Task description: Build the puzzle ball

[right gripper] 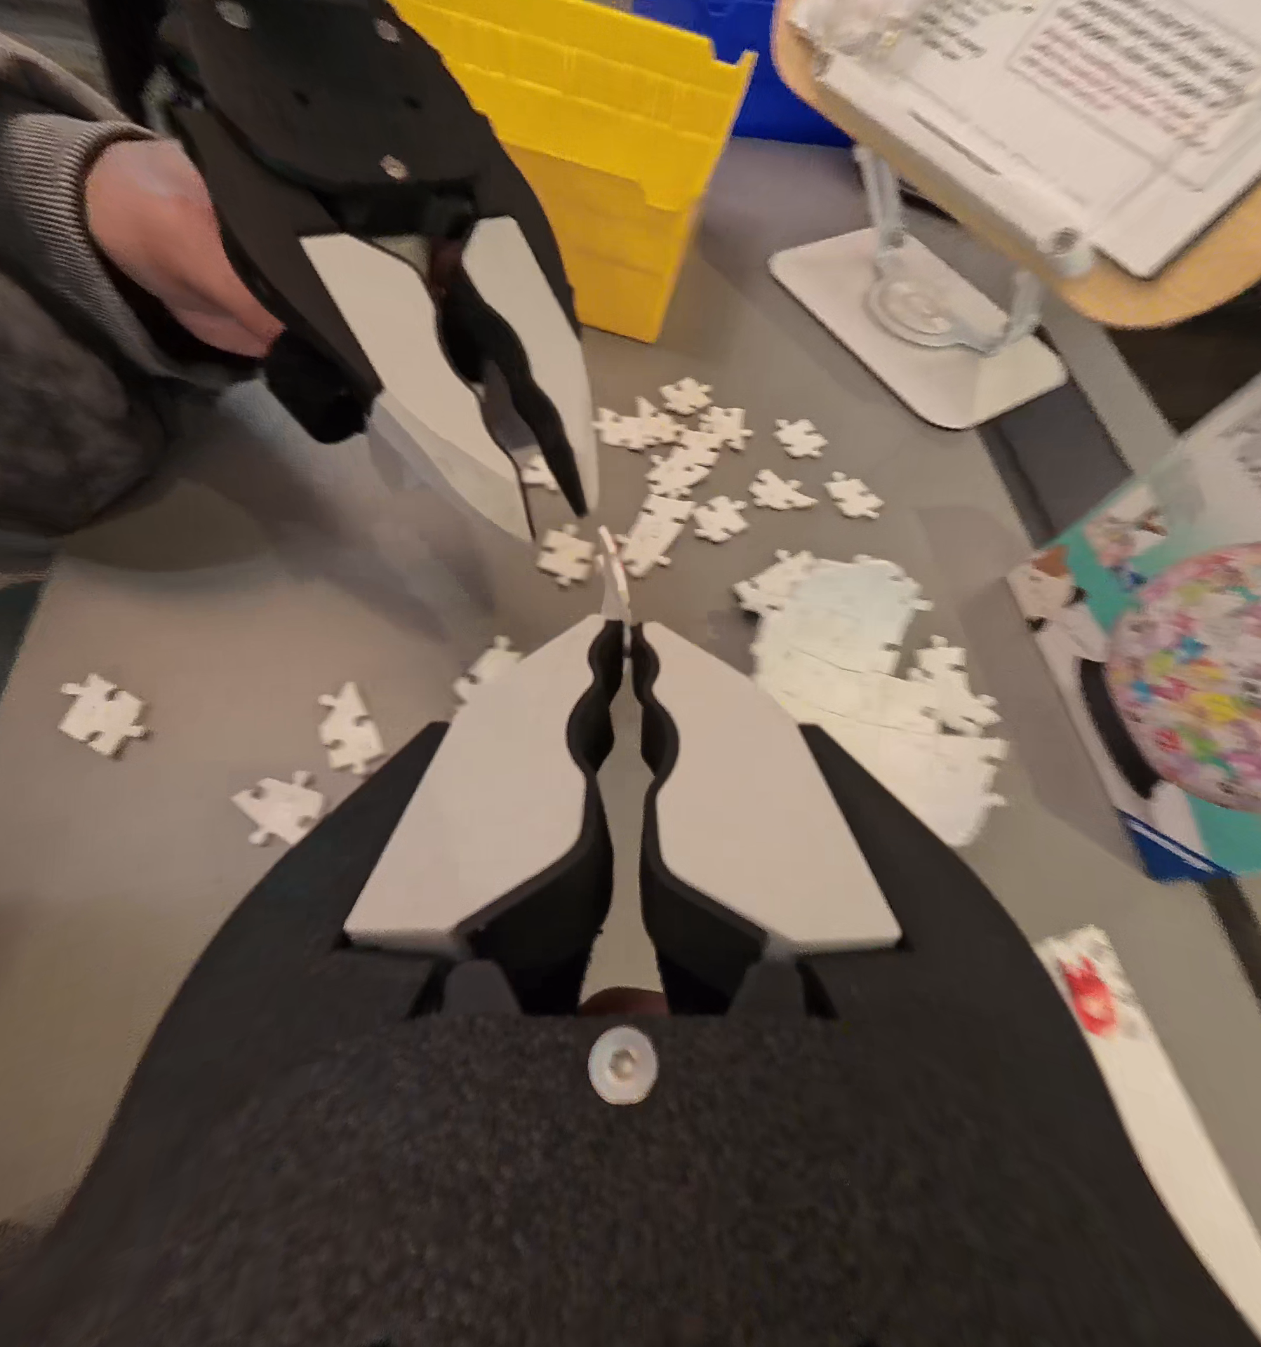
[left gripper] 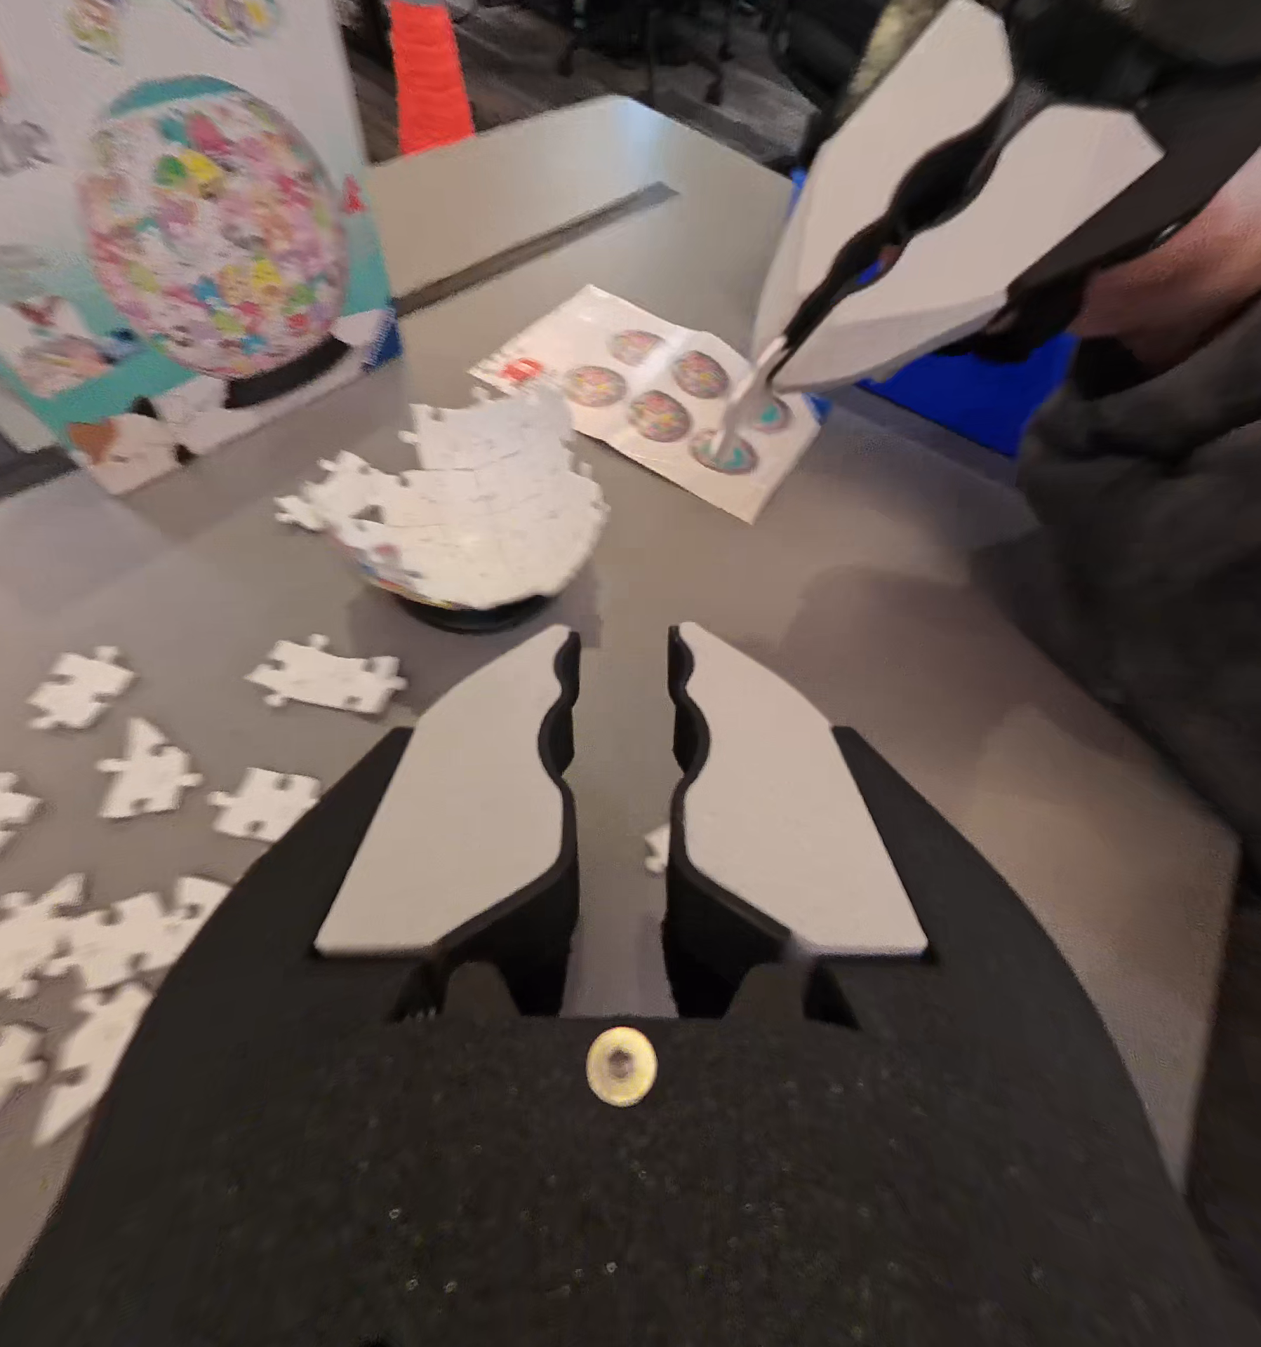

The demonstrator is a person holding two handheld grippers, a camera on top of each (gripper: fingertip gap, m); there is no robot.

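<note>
Matt grey table [left gripper: 795,656], corrugated yellow plastic bin [right gripper: 613,146], glossy paper leaflet [left gripper: 656,393]

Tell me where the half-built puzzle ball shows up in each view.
Left wrist view: the ball sits centre, just beyond the open left gripper.
Right wrist view: the ball is right of centre, beside the right gripper, which is shut on a piece.
Shared landmark: the box.

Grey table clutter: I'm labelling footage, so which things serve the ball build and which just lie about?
Job:
half-built white puzzle shell
loose white pieces
held white piece
right gripper
printed instruction sheet

Lying about:
yellow plastic bin
stand-mounted document holder
</note>
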